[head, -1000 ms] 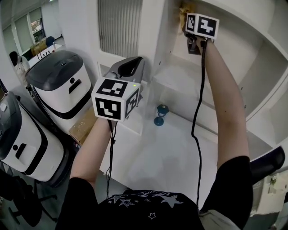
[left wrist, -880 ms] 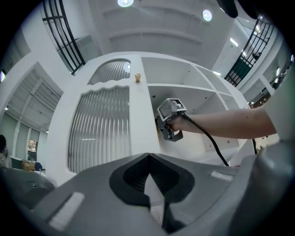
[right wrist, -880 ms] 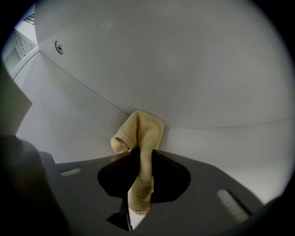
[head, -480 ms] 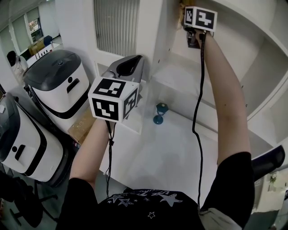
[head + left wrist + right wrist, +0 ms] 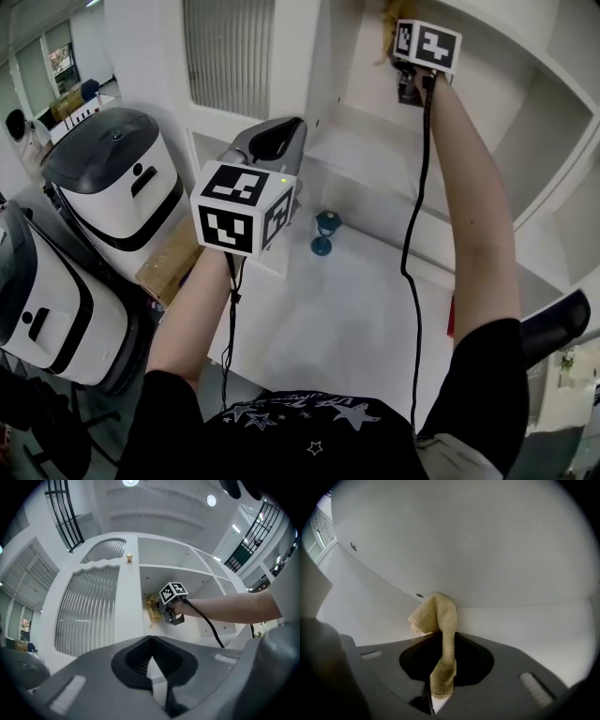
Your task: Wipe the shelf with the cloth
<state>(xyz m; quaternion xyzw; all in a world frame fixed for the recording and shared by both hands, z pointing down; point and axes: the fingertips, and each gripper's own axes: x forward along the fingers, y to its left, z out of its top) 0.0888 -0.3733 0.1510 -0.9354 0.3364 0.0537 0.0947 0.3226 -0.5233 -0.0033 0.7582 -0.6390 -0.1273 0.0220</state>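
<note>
The cloth (image 5: 443,634) is pinched between the closed jaws of the right gripper (image 5: 439,696). Its free end is folded over and pressed against a white panel of the shelf (image 5: 511,550) just ahead, at a seam. Over the last second only a small shift of that gripper within the upper bay can be seen, so wiping is judged to be under way, with most of the surface not yet covered. The left gripper (image 5: 151,677) is held low and well apart, its jaws together on nothing.
</note>
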